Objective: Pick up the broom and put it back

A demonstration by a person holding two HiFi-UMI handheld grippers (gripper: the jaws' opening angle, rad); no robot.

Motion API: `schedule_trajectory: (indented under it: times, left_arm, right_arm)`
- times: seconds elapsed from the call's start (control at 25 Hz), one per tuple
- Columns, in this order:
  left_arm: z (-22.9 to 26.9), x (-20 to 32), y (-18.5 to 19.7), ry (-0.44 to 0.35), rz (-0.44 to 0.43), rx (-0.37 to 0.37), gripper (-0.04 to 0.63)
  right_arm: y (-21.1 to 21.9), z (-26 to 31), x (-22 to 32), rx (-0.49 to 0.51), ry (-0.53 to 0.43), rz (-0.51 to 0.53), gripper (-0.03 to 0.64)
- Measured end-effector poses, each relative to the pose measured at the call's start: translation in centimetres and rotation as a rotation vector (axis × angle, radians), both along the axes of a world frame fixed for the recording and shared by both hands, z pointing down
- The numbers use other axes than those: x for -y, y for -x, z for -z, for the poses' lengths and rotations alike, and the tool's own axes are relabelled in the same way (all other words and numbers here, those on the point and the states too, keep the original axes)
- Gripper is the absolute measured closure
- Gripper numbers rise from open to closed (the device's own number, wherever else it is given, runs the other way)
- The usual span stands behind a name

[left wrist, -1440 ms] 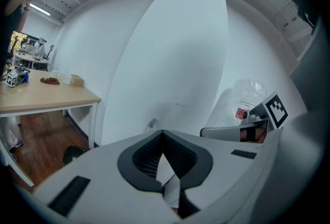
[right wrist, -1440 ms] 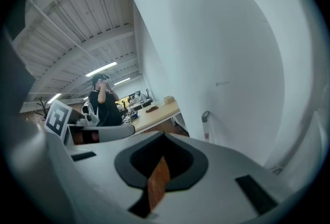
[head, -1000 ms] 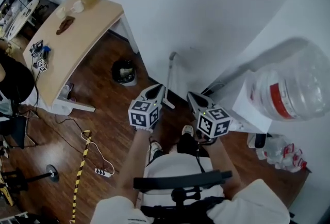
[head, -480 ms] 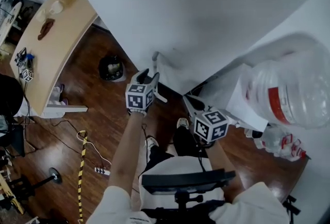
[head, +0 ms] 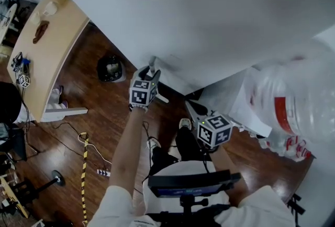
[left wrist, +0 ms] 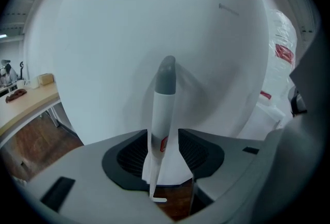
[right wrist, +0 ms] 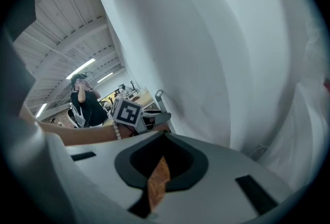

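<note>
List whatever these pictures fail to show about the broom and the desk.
- Head of the broom: in the left gripper view it is cut off behind the left gripper, whose jaws have just been opening with the handle between them. In the head view that gripper covers the lower handle.
- Red label on the handle: left gripper view, too small and blurred to read.
- Small items on the desk: head view, too small to identify.

Against the white wall (head: 209,11), the broom (left wrist: 164,114) shows a white shaft, a grey cap and a small red label. Below the wall the floor (head: 104,121) is reddish-brown wood. The left gripper (head: 149,71) and right gripper (head: 189,105) carry black-and-white square-patterned cubes.
</note>
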State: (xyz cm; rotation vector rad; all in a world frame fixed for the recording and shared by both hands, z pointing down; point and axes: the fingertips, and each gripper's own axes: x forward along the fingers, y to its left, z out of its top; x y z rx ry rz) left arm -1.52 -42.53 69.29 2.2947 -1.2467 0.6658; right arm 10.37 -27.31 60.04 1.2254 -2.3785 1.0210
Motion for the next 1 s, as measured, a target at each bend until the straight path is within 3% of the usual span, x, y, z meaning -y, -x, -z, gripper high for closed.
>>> schedule_trajectory:
  times: [0.12, 0.24, 0.68, 0.8, 1.0]
  left_arm:
    - [-0.4, 0.5, 0.2, -0.002, 0.008, 0.0, 0.427]
    - [-0.4, 0.6, 0.4, -0.005, 0.011, 0.006, 0.489]
    - [-0.4, -2.9, 2.0, -0.013, -0.003, 0.074, 0.491]
    - [0.3, -4.8, 3.4, -0.009, 0.017, 0.068, 0.491]
    - [5.3, -7.9, 5.6, -0.081, 0.05, 0.022, 0.491]
  right_arm:
    - [-0.1, -0.4, 0.0, 0.004, 0.01, 0.002, 0.6]
    - [-0.3, -0.7, 0.2, 0.007, 0.014, -0.001, 0.6]
    - [0.8, 0.4, 0.0, 0.013, -0.014, 0.005, 0.6]
    - [1.5, 1.3, -0.7, 0.013, -0.032, 0.007, 0.6]
    - [2.9, 3.4, -1.7, 0.009, -0.08, 0.005, 0.6]
